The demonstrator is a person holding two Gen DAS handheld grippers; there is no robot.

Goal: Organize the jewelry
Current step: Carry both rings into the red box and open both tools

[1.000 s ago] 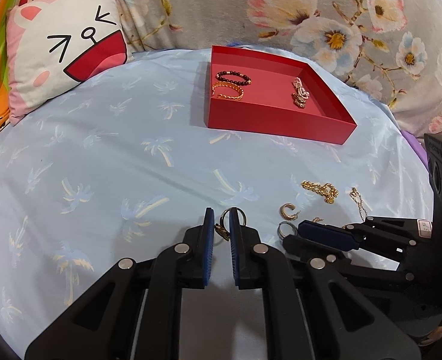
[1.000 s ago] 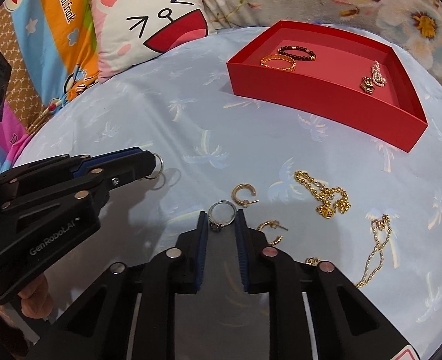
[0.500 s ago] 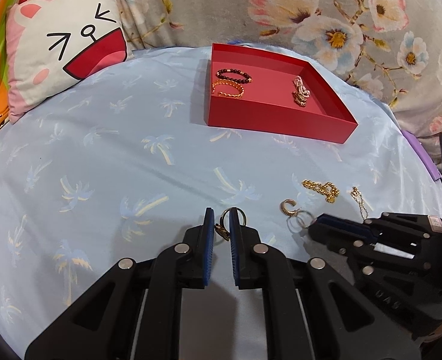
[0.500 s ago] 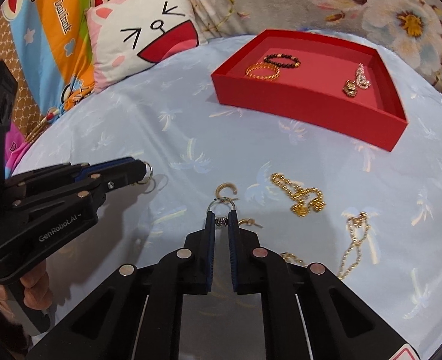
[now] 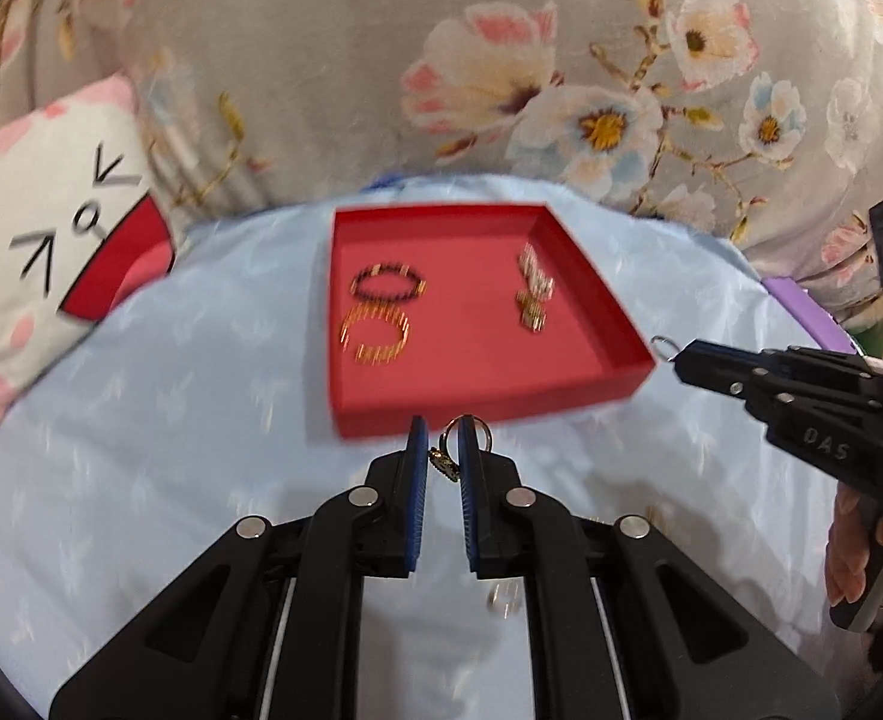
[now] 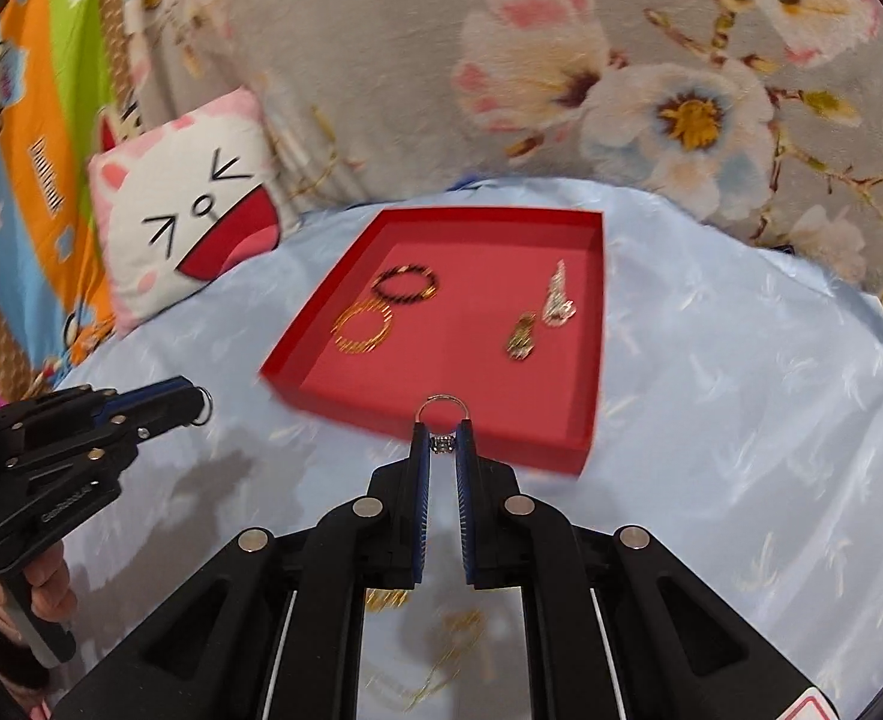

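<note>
My left gripper (image 5: 441,438) is shut on a ring with a small gold charm (image 5: 470,427), held in the air just short of the red tray's (image 5: 489,405) near wall. My right gripper (image 6: 441,441) is shut on a silver ring (image 6: 441,409), over the tray's (image 6: 525,450) near edge. Each gripper shows in the other's view: the right gripper (image 5: 684,360) at the right, the left gripper (image 6: 192,405) at the left. In the tray lie a black bead bracelet (image 5: 389,285), a gold bracelet (image 5: 375,336) and a small heap of gold and pale pieces (image 5: 534,294).
The tray sits on a light blue sheet (image 5: 171,420). A cat-face pillow (image 5: 57,240) lies at the back left and a floral blanket (image 5: 561,90) behind. Blurred gold chains (image 6: 387,600) lie on the sheet beneath my right gripper. A person's hand (image 5: 855,552) holds the right gripper's handle.
Both grippers have risen and come forward to the tray, each carrying its ring. The right gripper's jaws closed on the silver ring and lifted it off the sheet.
</note>
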